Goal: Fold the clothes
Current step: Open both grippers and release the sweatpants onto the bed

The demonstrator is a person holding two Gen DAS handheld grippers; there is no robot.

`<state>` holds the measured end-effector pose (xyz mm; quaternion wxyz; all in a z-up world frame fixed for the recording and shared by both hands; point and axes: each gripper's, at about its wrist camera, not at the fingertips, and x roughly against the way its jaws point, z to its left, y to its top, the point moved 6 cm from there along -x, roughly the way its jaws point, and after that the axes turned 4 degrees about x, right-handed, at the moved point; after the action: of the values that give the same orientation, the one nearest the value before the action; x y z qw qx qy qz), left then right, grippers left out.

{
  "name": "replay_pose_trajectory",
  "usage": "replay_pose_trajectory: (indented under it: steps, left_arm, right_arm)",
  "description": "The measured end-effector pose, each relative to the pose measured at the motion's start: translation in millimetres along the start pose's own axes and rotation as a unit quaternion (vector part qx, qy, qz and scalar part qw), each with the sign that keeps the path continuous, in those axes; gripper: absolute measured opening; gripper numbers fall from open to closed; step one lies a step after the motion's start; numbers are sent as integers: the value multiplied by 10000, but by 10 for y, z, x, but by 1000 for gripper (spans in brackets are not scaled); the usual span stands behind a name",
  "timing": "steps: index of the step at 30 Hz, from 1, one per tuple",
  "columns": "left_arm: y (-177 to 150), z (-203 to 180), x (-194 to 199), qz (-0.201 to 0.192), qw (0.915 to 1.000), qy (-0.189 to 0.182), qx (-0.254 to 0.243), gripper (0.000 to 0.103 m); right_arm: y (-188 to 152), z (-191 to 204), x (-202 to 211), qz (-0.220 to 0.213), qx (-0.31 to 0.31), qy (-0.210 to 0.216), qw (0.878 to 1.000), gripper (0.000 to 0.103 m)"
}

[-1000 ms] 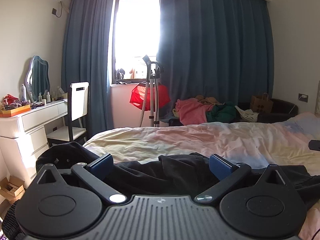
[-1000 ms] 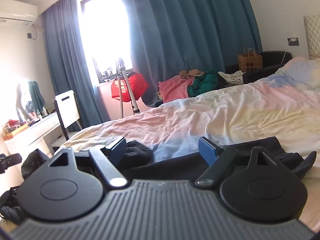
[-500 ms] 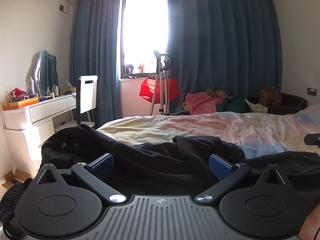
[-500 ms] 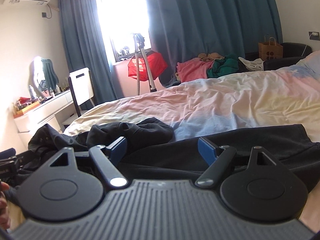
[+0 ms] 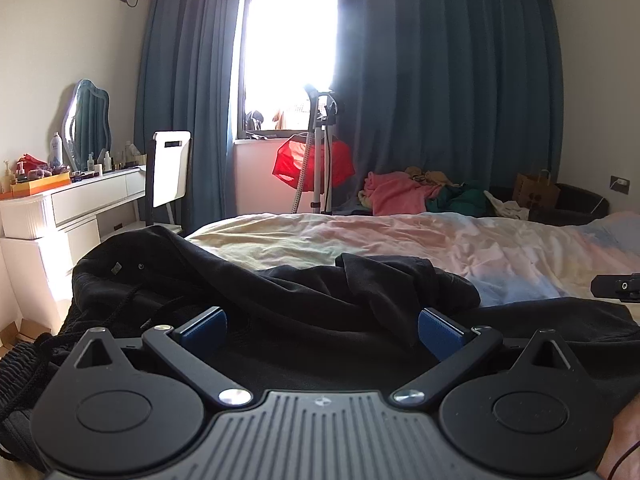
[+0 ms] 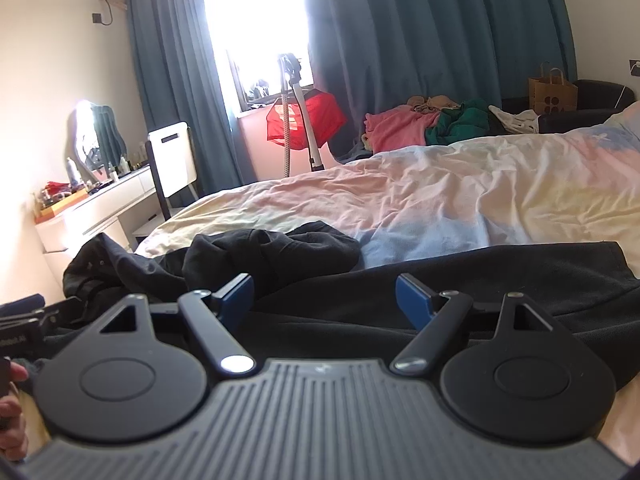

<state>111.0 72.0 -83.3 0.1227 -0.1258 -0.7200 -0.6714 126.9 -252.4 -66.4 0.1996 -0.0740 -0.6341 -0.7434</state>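
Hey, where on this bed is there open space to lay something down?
Free: the bedspread beyond the black garment, up to the pillow. Crowded: the near edge, under the left gripper and right gripper.

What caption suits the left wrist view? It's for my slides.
Open left gripper poised low over a crumpled black garment on a pastel bed.

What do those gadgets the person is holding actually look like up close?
Both look the same. The left gripper and the right gripper each have two blue finger pads on black angled link arms with silver pivot screws. Behind these sit two round black discs with triangular cut-outs and a grey ribbed body. A thin dark cord runs by the left gripper's lower right corner.
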Motion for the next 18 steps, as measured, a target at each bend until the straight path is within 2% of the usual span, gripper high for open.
replay_pose_trajectory:
  steps: [5, 9, 10, 14, 18]
  left_arm:
    - [26, -104, 4, 23, 9998, -92, -150, 103]
    - [404, -405, 19, -412, 9968, -322, -611, 103]
    - [488, -437, 1, -479, 9964, -361, -598, 103]
    - [654, -475, -349, -544, 9963, -625, -235, 103]
    - [388, -248, -755, -86, 9983, -508, 278, 103]
  right_arm:
    - [0, -9, 16, 11, -127, 91, 9999, 80]
    - [-12, -136, -54, 176, -644, 229, 9975, 80]
    - [-5, -190, -104, 247, -847, 313, 9956, 80]
    - [115, -363, -428, 522, -1380, 618, 9871, 80]
    - [366, -414, -1051, 733, -1287, 784, 9859, 81]
